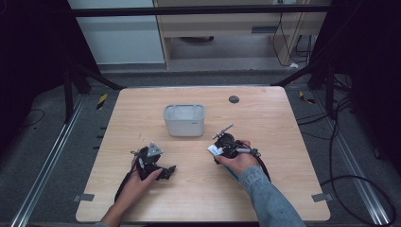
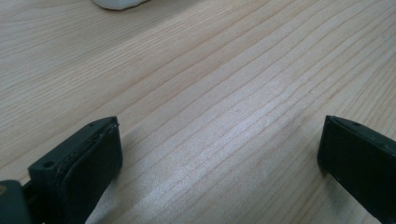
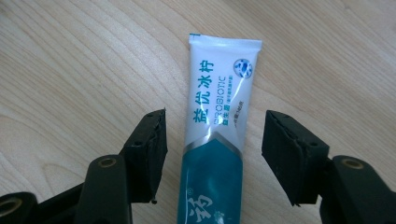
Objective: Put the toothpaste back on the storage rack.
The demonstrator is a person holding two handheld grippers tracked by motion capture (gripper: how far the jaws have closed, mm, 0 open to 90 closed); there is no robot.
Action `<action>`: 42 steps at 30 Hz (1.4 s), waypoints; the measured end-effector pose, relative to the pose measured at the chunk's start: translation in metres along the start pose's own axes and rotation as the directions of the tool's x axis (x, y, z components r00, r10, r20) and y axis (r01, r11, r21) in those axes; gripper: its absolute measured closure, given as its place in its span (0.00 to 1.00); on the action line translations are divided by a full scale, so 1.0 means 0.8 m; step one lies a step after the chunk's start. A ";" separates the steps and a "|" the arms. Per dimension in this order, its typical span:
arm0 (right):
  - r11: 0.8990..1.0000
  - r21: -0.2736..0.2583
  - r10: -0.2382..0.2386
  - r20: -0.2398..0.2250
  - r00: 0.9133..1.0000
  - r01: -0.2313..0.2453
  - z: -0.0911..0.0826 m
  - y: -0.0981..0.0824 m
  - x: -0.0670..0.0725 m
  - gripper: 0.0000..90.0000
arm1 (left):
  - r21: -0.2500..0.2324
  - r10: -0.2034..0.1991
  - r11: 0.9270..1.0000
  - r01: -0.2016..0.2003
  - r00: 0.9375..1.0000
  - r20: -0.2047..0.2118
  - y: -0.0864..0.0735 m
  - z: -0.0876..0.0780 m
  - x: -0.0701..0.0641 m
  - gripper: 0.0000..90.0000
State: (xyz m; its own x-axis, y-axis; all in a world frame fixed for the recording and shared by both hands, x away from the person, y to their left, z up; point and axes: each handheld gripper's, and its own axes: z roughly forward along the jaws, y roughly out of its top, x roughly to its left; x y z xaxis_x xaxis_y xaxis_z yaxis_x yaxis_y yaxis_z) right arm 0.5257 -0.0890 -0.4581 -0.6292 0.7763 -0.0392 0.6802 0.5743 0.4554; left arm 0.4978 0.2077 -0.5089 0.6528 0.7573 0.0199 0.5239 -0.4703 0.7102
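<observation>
A toothpaste tube (image 3: 218,140), white at its flat end and teal lower down, lies on the wooden table (image 1: 265,118). My right gripper (image 3: 215,128) is open, with one jaw on each side of the tube and a small gap to it on both sides. In the high view the tube's white end (image 1: 213,150) pokes out to the left of the right gripper (image 1: 221,149), near the table's middle. My left gripper (image 1: 164,171) rests low at the front left, jaws wide open over bare wood (image 2: 220,135), holding nothing.
A pale grey open bin (image 1: 184,120) stands at the table's centre, behind both grippers; its edge shows at the top of the left gripper view (image 2: 116,3). A small black disc (image 1: 233,99) sits near the far edge. Cables trail on the floor at right.
</observation>
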 end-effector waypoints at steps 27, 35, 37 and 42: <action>0.998 0.043 0.040 -0.020 0.999 -0.039 0.021 -0.003 -0.006 0.59 | 0.000 0.002 1.000 -0.002 1.000 0.002 0.000 0.000 0.000 0.00; 0.998 0.060 0.034 -0.032 0.999 -0.032 0.021 -0.002 -0.009 0.61 | 0.000 0.003 1.000 -0.003 1.000 0.003 0.000 0.000 0.001 0.00; 0.997 0.070 0.038 -0.037 0.999 -0.035 0.020 0.000 -0.009 0.62 | 0.000 0.004 1.000 -0.004 1.000 0.003 0.000 0.000 0.001 0.00; 0.996 0.081 0.035 -0.036 0.999 -0.032 0.020 0.002 -0.012 0.68 | 0.000 0.004 1.000 -0.004 1.000 0.004 0.000 0.000 0.001 0.00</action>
State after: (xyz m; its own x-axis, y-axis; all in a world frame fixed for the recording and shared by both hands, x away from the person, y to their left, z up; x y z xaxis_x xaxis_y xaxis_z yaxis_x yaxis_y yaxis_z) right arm 0.5387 -0.0913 -0.4716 -0.6179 0.7862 0.0088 0.7285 0.5683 0.3825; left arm 0.4985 0.2079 -0.5089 0.6571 0.7535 0.0204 0.5213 -0.4738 0.7097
